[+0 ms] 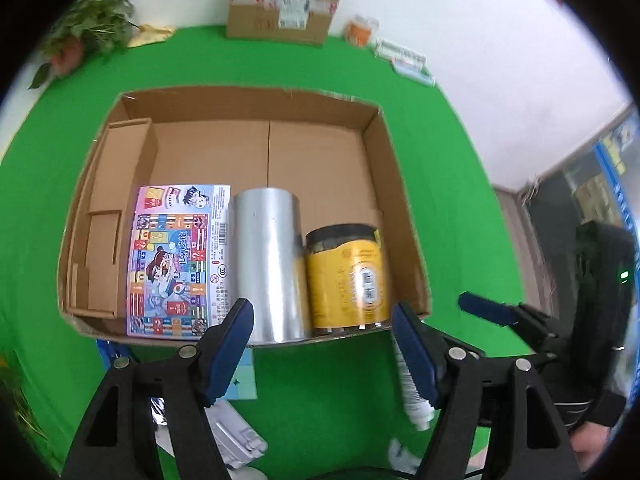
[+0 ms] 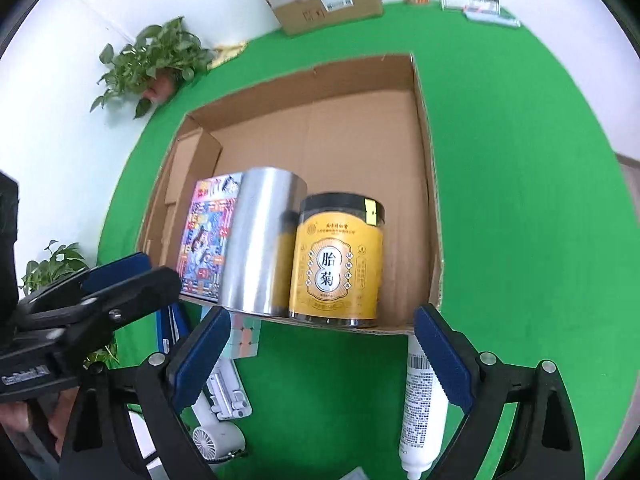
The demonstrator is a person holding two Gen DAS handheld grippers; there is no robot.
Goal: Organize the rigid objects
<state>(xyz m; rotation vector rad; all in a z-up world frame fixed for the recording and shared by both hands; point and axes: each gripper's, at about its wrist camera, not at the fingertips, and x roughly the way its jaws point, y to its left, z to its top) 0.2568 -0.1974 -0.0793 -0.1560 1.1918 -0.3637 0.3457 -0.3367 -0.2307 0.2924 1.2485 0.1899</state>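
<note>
The left gripper (image 1: 322,344) is held with its two blue fingers (image 1: 230,344) spread wide apart, and nothing is held between them. The right gripper (image 2: 322,356) is also spread wide, and nothing is pinched by it. Both grippers are kept above the green table (image 1: 328,384), just in front of the near edge of the cardboard box (image 1: 404,216).

Three things are lined up along the near side of the box. A flat picture box (image 1: 178,260) is laid on the left. A silver can (image 1: 268,264) is set beside it, and a yellow jar (image 1: 346,276) with a black lid is set beside the can. The can and the jar look to be touching.

The back half of the box is seen as bare brown floor. A folded flap (image 1: 120,168) is leaned along the left wall.

On the table, a white tube (image 2: 420,400) is laid by the right finger of the right gripper. A colored cube (image 2: 242,336) is seen near the box edge, and a white fan (image 2: 220,436) is laid below it.

Far back, a taped carton (image 1: 286,0) and a green plant (image 1: 92,24) are set by the wall.
</note>
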